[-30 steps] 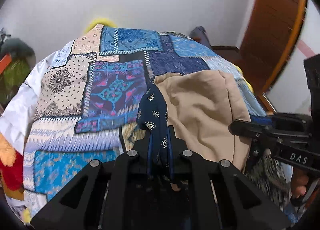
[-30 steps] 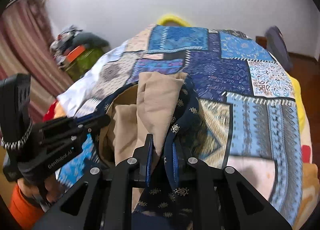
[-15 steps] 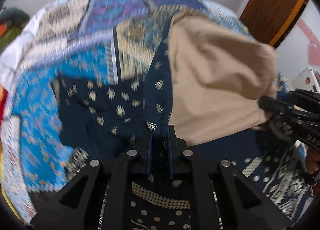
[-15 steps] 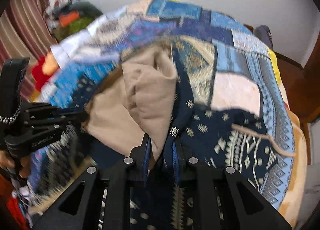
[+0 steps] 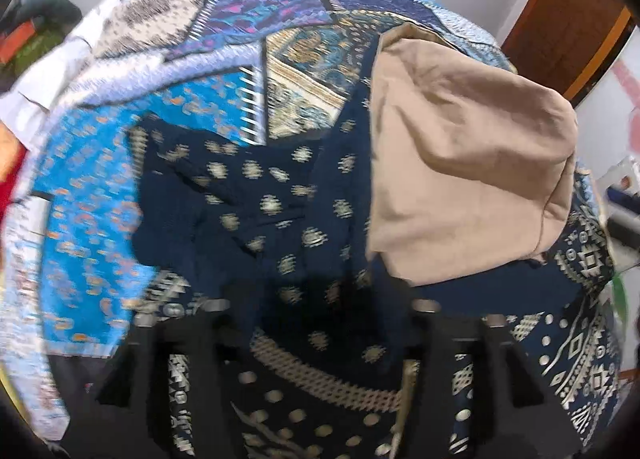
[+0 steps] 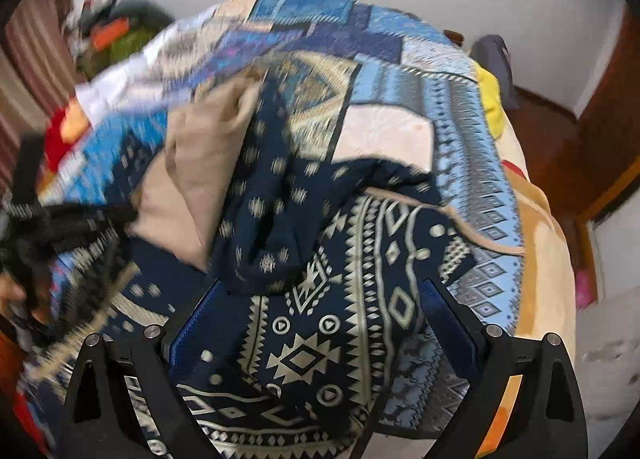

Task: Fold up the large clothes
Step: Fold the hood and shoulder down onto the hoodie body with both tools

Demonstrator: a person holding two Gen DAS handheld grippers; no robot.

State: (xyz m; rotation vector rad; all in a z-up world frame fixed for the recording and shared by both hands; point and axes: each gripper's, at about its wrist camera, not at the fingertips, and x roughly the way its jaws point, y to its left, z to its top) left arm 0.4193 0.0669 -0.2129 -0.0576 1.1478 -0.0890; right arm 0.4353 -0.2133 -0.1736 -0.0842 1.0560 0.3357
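A large navy garment (image 5: 260,195) with cream motifs and a tan lining (image 5: 460,163) lies on the patchwork bedspread (image 5: 100,199). Its top part is folded down, lining side up, over the lower patterned part (image 6: 320,359). My left gripper (image 5: 316,311) hovers just above the navy cloth, blurred. Its jaws are opening and nothing is pinched between them. My right gripper (image 6: 320,299) stands wide with its jaws still opening. The blue pads (image 6: 196,323) are clear of the folded edge that lies loose between them. The left gripper (image 6: 120,217) also shows as a blur at the left of the right wrist view.
A brown wooden door (image 5: 568,19) stands to the right of the bed. A heap of clothes (image 6: 116,31) and a striped curtain (image 6: 24,59) are at the far left. A yellow pillow (image 6: 490,95) lies at the bed's right edge, with a white wall behind.
Both grippers came down toward the bed with the garment's edge, then let go. Their jaws went from shut on the cloth to wide apart. The fold now rests on the lower part.
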